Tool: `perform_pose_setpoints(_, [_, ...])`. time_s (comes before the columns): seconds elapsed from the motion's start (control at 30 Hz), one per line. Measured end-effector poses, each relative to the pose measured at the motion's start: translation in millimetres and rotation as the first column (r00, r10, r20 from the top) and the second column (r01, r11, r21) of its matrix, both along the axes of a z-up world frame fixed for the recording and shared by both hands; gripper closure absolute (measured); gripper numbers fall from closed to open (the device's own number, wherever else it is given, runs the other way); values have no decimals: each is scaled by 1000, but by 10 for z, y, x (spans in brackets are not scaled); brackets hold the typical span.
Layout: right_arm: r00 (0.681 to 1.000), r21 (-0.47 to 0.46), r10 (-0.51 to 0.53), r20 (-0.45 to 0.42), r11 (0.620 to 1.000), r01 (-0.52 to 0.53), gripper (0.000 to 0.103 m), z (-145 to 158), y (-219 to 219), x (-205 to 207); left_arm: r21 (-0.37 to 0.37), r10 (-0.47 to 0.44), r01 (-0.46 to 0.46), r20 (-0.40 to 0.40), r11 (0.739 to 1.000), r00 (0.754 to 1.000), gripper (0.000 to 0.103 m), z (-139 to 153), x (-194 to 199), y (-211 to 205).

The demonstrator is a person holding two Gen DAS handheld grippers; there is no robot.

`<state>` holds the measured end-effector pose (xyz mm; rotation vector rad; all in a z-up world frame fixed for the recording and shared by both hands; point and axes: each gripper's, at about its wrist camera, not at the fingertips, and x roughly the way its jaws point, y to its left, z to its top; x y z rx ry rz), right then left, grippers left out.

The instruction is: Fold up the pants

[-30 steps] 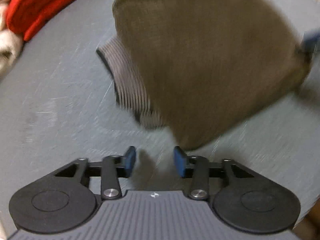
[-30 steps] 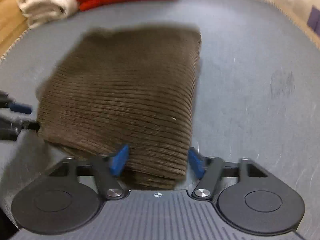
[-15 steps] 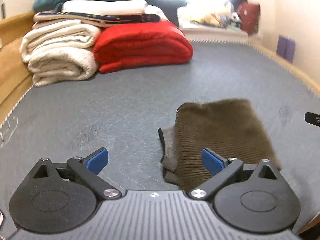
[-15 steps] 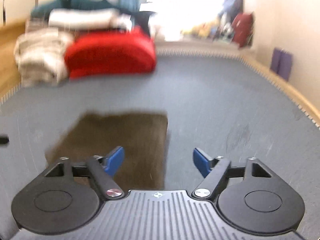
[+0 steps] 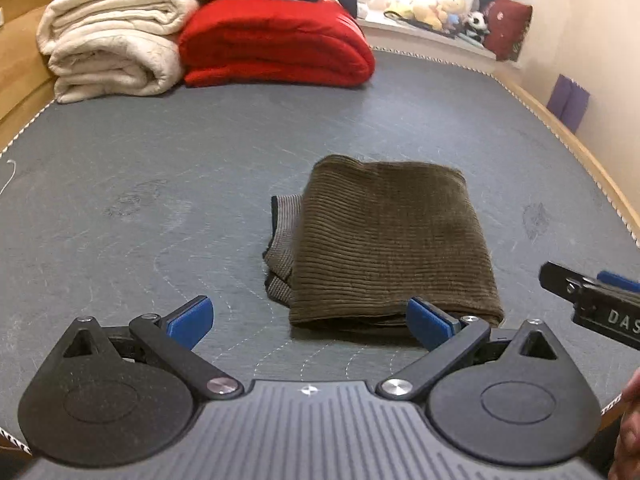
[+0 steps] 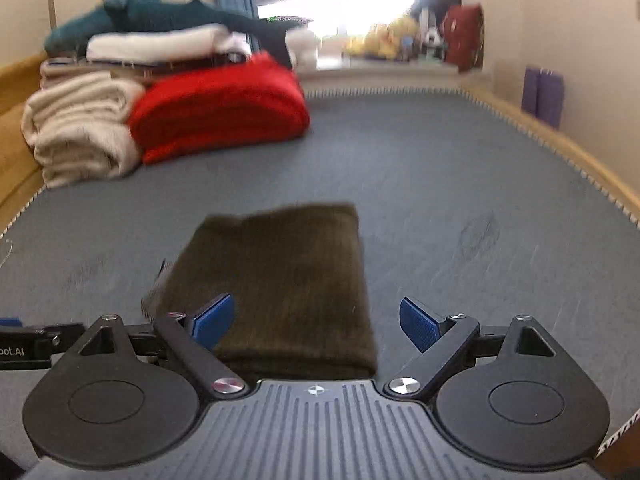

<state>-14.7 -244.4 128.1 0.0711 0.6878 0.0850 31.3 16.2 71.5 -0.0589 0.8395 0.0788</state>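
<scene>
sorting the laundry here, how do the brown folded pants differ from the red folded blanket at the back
The brown pants are a small, flat, ribbed bundle lying alone mid-mattress, with a grey striped waistband poking out on the left side. The red blanket is much bulkier, smooth and thickly layered, sitting at the far end against the cream blanket with other items resting on top. Both are folded and lie on the grey mattress.

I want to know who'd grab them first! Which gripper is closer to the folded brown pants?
Right, probably. The right gripper hangs open over the pants' near edge; the left gripper sits open just short of it.
</scene>
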Motion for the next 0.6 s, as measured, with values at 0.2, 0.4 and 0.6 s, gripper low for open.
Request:
perform_pose_setpoints(0.2, [999, -17, 19, -48, 1000, -20, 12, -66, 99, 85, -37, 3, -5, -40, 999, 999, 0, -148, 130, -53])
perform_pose_setpoints(0.4, [996, -9, 14, -92, 1000, -15, 12, -122, 111, 111, -34, 5, -8, -69, 999, 998, 0, -233, 226, -103])
perform_pose_setpoints(0.6, [992, -27, 27, -124, 999, -30, 12, -194, 82, 155, -26, -14, 12, -84, 1000, 996, 0, -294, 265, -129])
